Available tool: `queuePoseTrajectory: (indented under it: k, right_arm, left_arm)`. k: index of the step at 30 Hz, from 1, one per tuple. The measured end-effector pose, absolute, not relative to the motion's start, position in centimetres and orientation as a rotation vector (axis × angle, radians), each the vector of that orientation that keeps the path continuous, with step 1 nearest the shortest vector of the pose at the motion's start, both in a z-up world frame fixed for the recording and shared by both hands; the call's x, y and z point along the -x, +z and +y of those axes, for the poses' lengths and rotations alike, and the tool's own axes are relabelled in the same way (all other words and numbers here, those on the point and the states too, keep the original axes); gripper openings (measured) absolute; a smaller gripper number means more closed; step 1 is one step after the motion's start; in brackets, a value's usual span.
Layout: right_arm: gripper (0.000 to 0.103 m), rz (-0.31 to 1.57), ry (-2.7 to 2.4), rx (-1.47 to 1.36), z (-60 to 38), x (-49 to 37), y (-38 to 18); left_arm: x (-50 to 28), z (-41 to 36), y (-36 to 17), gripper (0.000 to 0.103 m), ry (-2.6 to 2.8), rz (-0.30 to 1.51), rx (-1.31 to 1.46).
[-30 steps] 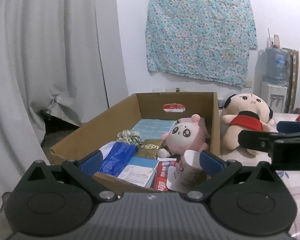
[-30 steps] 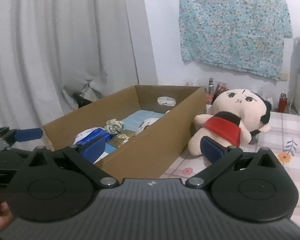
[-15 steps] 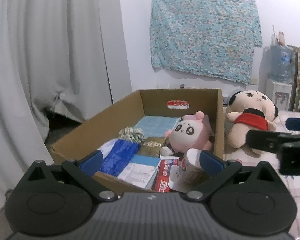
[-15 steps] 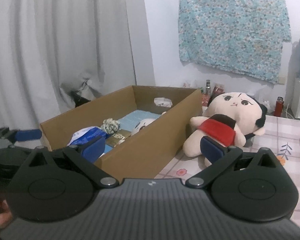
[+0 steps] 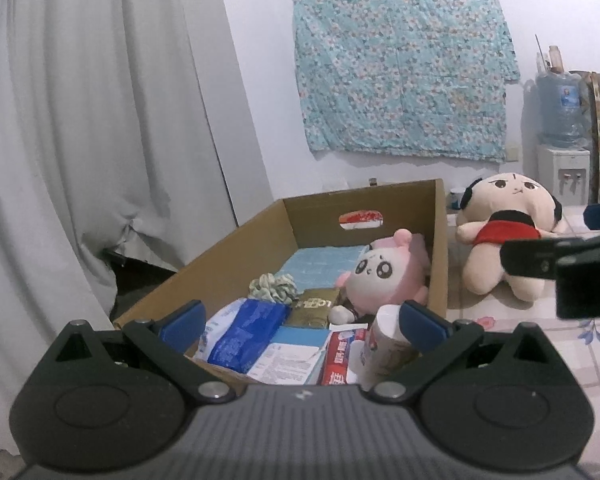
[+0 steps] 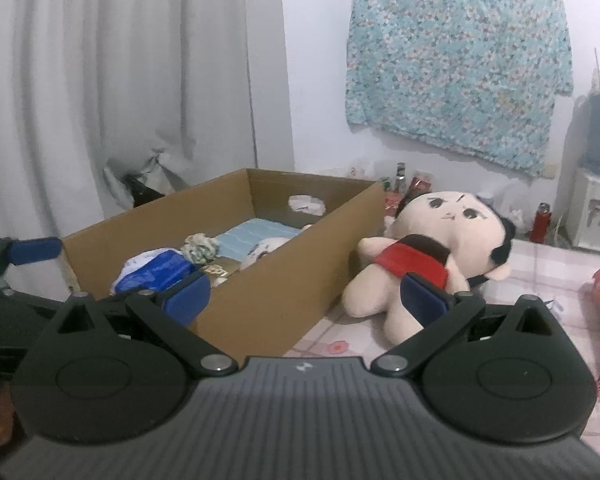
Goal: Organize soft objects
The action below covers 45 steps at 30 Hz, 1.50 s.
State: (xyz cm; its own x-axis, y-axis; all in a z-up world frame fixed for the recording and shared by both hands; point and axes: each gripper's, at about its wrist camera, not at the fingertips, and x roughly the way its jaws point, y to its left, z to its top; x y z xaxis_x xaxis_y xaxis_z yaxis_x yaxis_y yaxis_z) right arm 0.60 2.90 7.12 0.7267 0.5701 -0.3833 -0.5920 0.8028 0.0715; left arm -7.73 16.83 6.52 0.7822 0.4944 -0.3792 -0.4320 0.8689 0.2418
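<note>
The big cream plush doll in the red top (image 6: 428, 256) lies on the floral tablecloth (image 6: 540, 280) just outside the cardboard box (image 6: 284, 300), touching or nearly touching its right wall, and that is what the next reach would seem to turn on. From the right gripper (image 6: 304, 300) the doll sits at about one o'clock, near, its head pointing away toward two o'clock and its legs toward the tongs, so its long axis runs roughly along the line of approach. From the left gripper (image 5: 300, 320) it lies further off at two o'clock, across the box wall, with the right gripper's finger showing between. My guess is the right hand is the nearer and better placed one. Both grippers stand wide open and hold nothing. Inside the box a pink plush (image 5: 384, 276) leans by the right wall among a scrunchie (image 5: 272, 286), a blue packet (image 5: 252, 332) and a folded blue cloth (image 5: 324, 260).
</note>
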Motion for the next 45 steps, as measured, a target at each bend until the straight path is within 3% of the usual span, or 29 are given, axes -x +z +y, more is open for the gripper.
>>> queuePoseTrajectory:
  k: [24,45]
  right_arm:
    - [0.102,0.446,0.617,0.000,2.0,-1.6,6.5]
    - [0.102,0.456,0.577,-0.004,1.9,-2.4,6.1]
  left_arm:
    - [7.2,19.0,6.3,0.103,0.494,0.507,-0.020]
    - [7.0,16.8,6.2,0.103,0.518,0.481,-0.115]
